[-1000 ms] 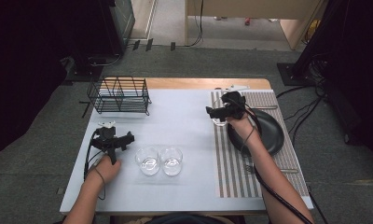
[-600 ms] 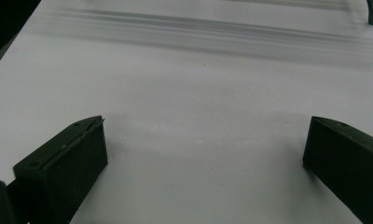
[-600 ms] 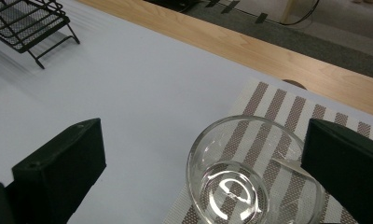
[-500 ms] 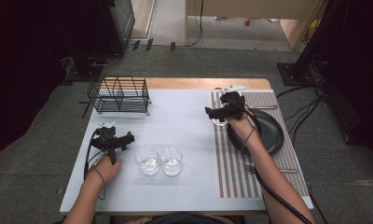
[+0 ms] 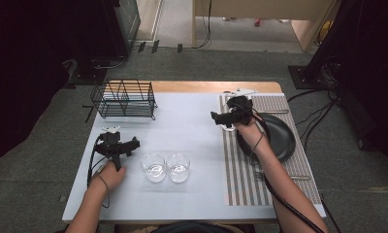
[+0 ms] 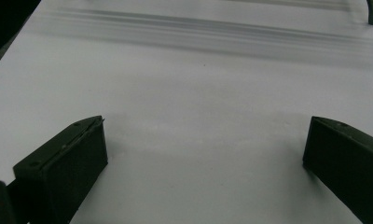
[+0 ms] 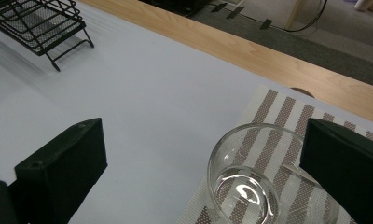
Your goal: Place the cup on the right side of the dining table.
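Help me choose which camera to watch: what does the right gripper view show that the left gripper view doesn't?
Right gripper view: a clear glass bowl on the striped placemat, the black wire rack and the wooden table edge. Left gripper view: blurred grey streaks across the top. Both: open black fingers over the white tabletop.

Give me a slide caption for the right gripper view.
Open right gripper above a glass bowl on the striped mat.

even overhead light; blurred background
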`<state>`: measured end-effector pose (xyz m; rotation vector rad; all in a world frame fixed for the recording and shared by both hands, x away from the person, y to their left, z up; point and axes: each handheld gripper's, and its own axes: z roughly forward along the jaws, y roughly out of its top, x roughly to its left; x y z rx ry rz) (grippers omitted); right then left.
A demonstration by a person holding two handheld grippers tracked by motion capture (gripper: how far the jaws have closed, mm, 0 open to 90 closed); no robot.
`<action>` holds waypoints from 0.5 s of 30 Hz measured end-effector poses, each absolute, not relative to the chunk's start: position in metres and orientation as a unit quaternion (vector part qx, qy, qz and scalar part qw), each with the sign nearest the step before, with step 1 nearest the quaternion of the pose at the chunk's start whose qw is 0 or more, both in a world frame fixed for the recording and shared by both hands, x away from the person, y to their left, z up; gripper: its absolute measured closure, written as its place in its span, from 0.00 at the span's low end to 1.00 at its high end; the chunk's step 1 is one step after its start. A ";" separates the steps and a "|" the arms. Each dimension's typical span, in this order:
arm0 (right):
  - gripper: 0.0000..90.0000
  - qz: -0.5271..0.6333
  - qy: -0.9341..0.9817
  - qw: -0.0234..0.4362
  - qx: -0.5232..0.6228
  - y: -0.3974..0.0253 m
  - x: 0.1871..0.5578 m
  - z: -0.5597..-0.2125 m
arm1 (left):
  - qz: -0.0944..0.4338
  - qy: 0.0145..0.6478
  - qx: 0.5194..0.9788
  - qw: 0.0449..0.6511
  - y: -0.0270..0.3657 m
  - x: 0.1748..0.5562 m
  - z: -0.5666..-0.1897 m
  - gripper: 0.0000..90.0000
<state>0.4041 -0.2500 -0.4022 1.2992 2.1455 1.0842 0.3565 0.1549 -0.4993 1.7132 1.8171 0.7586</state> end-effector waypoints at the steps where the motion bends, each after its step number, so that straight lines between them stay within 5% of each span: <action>1: 0.00 0.388 0.770 0.202 0.465 -0.249 0.404 -0.402 | 0.280 0.672 0.633 0.263 0.155 0.357 -0.499 0.00; 10: 0.01 0.391 0.773 0.195 0.460 -0.245 0.401 -0.402 | 0.280 0.672 0.633 0.263 0.155 0.357 -0.499 0.00; 15: 0.14 0.389 0.773 0.199 0.459 -0.243 0.400 -0.402 | 0.280 0.672 0.633 0.263 0.155 0.357 -0.499 0.00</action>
